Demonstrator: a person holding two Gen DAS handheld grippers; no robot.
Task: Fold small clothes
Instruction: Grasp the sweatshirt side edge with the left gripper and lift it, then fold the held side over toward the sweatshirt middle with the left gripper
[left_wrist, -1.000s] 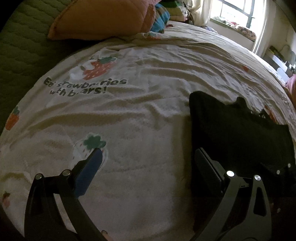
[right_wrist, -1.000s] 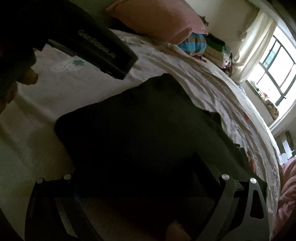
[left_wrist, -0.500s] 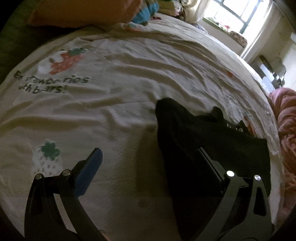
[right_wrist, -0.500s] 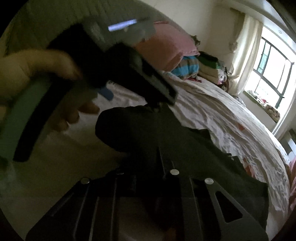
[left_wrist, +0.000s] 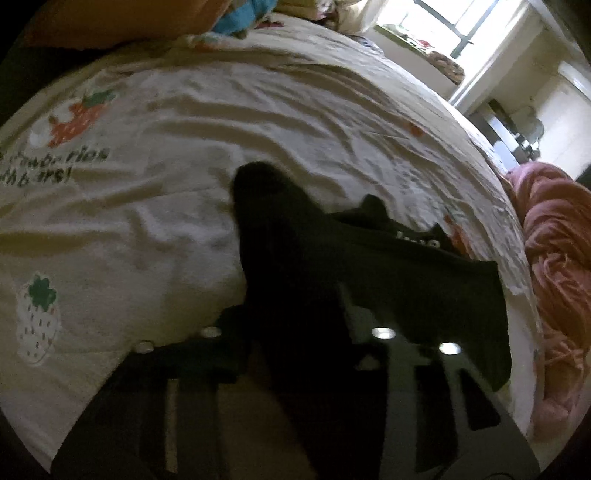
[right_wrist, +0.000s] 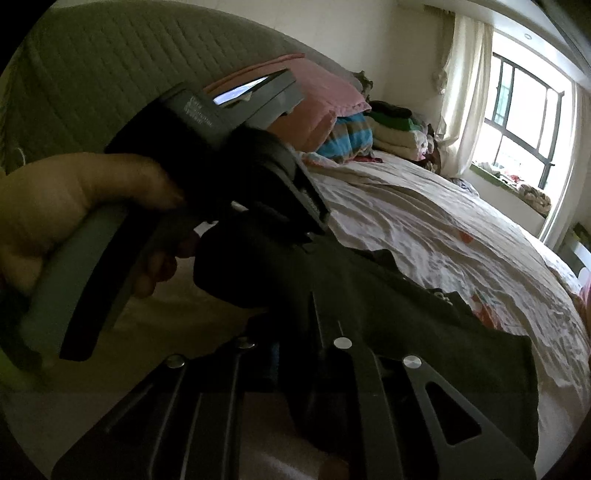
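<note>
A small black garment (left_wrist: 406, 266) lies on the strawberry-print bedsheet (left_wrist: 221, 110), its near edge bunched and raised. My left gripper (left_wrist: 291, 295) has its jaws closing, with the garment's near left edge between the fingers and the pads on the cloth. My right gripper (right_wrist: 295, 317) is shut on the near edge of the same garment (right_wrist: 406, 314), which drapes away toward the right. In the right wrist view a hand (right_wrist: 55, 206) holds the left gripper's handle just left of the lifted cloth.
A pink pillow (right_wrist: 321, 99) and a stack of folded clothes (right_wrist: 391, 129) sit at the head of the bed against a green quilted headboard (right_wrist: 110, 55). A pink blanket (left_wrist: 554, 258) lies at the right edge. A window (right_wrist: 517, 122) is beyond.
Both grippers went from open to shut on the black garment's near edge. The left one moved right onto the cloth, and the right one lifted, bunching the edge up.
</note>
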